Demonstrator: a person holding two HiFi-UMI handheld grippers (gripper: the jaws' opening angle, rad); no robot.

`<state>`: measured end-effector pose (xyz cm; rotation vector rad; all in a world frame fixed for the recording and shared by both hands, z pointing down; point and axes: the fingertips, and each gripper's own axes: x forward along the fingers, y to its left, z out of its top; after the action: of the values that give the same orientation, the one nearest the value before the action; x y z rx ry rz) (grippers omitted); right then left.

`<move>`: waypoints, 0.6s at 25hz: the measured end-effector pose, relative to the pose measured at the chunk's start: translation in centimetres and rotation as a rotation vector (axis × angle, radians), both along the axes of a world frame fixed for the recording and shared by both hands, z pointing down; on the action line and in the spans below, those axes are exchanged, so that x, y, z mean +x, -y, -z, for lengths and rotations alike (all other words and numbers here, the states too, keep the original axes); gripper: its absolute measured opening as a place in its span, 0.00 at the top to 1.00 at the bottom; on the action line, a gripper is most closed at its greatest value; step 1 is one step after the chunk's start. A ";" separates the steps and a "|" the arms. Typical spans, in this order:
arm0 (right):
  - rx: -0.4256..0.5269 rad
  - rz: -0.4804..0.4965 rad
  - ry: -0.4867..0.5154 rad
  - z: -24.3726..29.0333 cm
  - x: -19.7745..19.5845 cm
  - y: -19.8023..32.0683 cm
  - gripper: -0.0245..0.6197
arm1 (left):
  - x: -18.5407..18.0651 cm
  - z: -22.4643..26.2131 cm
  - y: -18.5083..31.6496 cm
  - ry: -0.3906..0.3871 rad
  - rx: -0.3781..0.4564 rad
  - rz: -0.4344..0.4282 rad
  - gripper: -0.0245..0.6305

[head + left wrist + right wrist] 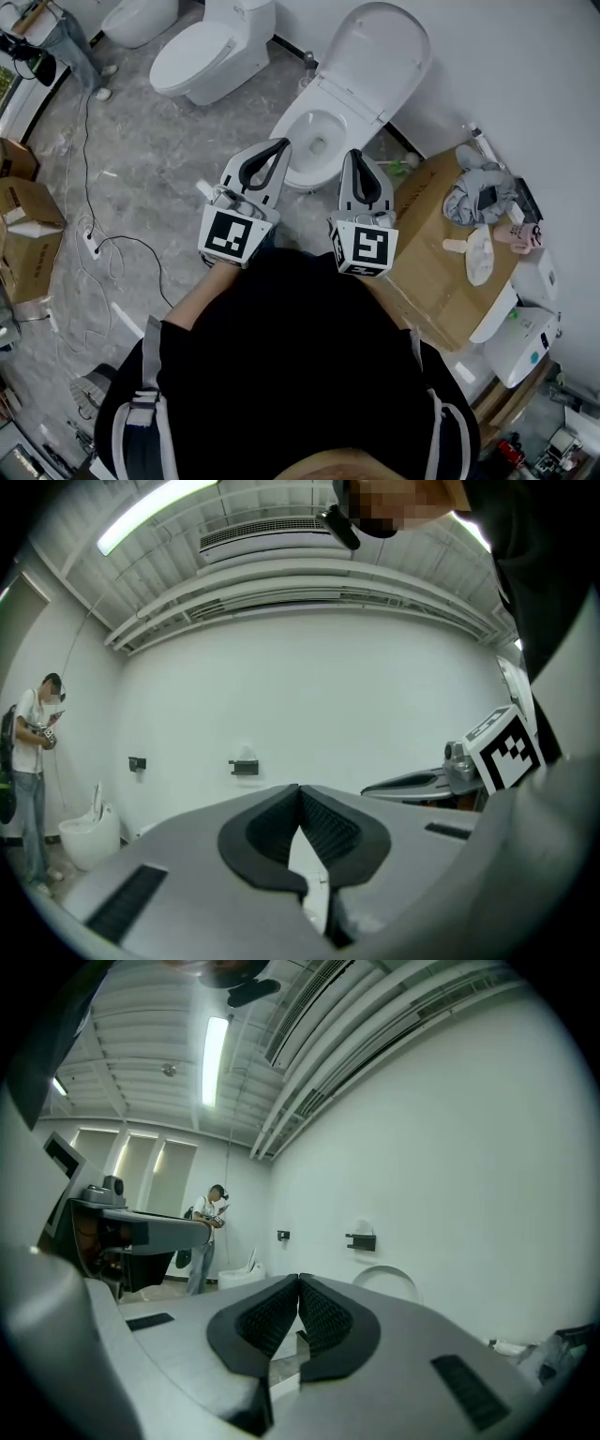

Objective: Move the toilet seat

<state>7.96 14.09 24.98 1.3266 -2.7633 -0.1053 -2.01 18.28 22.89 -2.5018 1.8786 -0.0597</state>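
Toilet seat (349,105) spotted dead ahead, apparently down on bowl, lid (380,52) tipped up. Left gripper (283,143), right gripper (354,153) both pinched closed, nothing held; right judged nearer hinge.

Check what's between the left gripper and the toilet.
Nothing. In the head view the tips of the shut, empty left gripper overlap the front rim of the toilet; no object shows between them.

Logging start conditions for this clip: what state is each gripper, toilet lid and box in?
left gripper, shut, empty
right gripper, shut, empty
front toilet lid, raised toward the wall
second toilet lid, down
cardboard box, closed, items on top
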 end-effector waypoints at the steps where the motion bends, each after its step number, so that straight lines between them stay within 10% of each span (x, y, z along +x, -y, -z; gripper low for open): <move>1: 0.004 -0.014 0.001 0.0 -0.2 0.6 0.93 | -0.3 0.1 0.7 0.004 0.006 -0.015 0.95; 15: 0.001 -0.252 -0.006 -0.4 -6.3 10.1 0.93 | -7.1 -1.0 12.7 0.021 -0.014 -0.265 0.95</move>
<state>1.68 4.04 25.41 1.6560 -2.5646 -0.0945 -9.08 5.60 23.93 -2.7225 1.5275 -0.0960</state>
